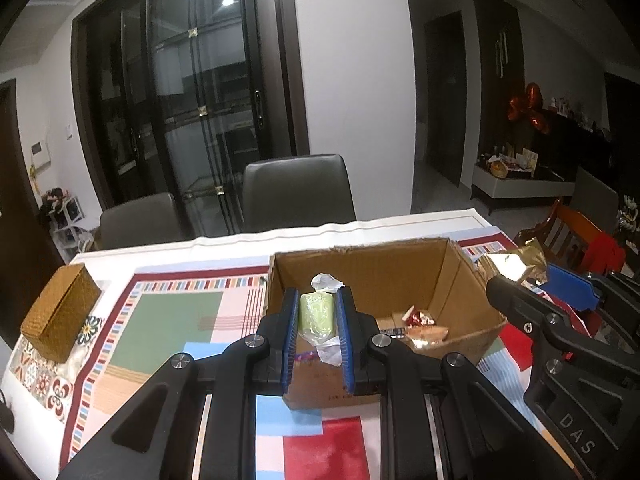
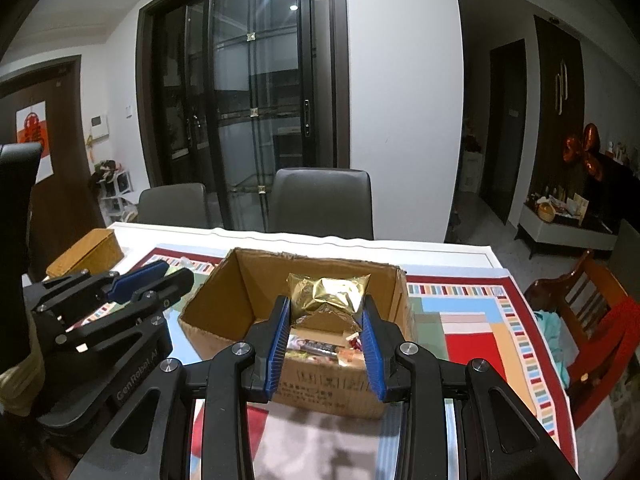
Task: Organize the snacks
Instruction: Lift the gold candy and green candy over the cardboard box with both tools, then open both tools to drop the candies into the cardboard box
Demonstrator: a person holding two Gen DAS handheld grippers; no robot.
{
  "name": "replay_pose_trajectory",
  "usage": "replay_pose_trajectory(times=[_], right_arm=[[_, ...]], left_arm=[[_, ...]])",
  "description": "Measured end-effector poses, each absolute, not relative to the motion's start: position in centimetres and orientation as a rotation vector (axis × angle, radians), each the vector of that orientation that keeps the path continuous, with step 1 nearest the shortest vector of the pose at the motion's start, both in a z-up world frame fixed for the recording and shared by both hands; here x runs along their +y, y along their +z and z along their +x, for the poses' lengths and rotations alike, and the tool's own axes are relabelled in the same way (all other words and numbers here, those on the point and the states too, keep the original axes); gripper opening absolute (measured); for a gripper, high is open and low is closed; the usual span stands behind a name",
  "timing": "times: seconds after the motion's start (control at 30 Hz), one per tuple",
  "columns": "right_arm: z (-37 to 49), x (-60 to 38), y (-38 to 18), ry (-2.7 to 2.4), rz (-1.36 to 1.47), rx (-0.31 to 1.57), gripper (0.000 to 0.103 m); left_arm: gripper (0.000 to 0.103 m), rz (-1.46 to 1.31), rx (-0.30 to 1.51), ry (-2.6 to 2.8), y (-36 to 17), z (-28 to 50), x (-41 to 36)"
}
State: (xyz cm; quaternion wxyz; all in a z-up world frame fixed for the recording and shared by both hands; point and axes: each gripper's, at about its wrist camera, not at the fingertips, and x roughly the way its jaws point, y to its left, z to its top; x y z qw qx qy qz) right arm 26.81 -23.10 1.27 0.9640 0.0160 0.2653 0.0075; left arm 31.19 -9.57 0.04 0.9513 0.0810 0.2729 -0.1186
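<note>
An open cardboard box [image 1: 400, 272] [image 2: 224, 292] stands on the patterned tablecloth, with several small snack packets [image 1: 420, 322] [image 2: 320, 346] on its bottom. My left gripper [image 1: 318, 304] is shut on a pale green snack in a clear twisted wrapper [image 1: 318, 312], held over the box's near left corner. My right gripper [image 2: 326, 316] is shut on a crinkled gold foil packet [image 2: 328, 294], held above the box's near wall. In the left wrist view that gold packet [image 1: 516, 262] and the right gripper [image 1: 536, 284] show at the box's right side. The left gripper [image 2: 156, 276] appears left of the box in the right wrist view.
A woven golden-brown box [image 1: 60, 312] [image 2: 86, 254] sits at the table's far left. Two grey chairs [image 1: 298, 194] [image 2: 320, 204] stand behind the table. A wooden chair with red and teal cloth [image 2: 592, 320] is at the right. The tablecloth [image 1: 172, 320] lies bare left of the cardboard box.
</note>
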Motion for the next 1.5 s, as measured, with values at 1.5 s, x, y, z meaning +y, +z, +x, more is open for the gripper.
replay_pose_trajectory(times=[1.5], right_arm=[[35.2, -23.7, -1.9, -0.009, 0.026, 0.650, 0.036]], left_arm=[[0.020, 0.151, 0.655, -0.274, -4.2, 40.1, -10.2]])
